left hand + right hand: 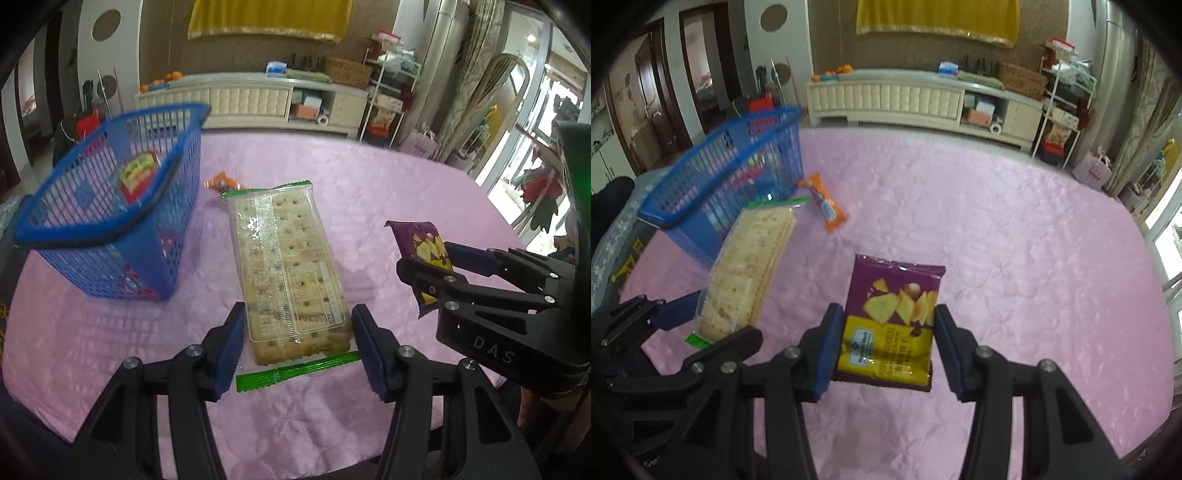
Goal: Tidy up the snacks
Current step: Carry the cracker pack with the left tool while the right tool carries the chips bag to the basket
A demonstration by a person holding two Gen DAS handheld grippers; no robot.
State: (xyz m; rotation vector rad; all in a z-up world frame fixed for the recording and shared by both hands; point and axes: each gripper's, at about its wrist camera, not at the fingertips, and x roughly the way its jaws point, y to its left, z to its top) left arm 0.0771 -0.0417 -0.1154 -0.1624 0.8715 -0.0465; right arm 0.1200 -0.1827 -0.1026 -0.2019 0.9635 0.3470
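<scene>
In the left wrist view, a blue plastic basket (110, 206) stood at the left of the frame on the pink quilted tablecloth (406, 192), with a red and yellow snack packet (138, 175) lying inside it. Just right of the basket's far corner lay a small orange snack packet (223, 182). Down the middle of the frame ran a long clear pack of crackers (286, 269) with green sealed ends, flat on the cloth. The left gripper (297, 349) sat at the lower centre, its blue pads spread to either side of the pack's near end; whether they touched the wrapper could not be told. At the right of the frame the right gripper (430, 266) pinched a purple and yellow bag of crackers (424, 254), which looked raised off the cloth.

In the right wrist view, the basket (731, 177) stood at the upper left, the cracker pack (746, 269) below it with the left gripper (701, 321) at its near end. The orange packet (823, 201) lay right of the basket. At centre, the right gripper (884, 350) held the purple bag (892, 321) between its pads, jaws closed against both edges.
</scene>
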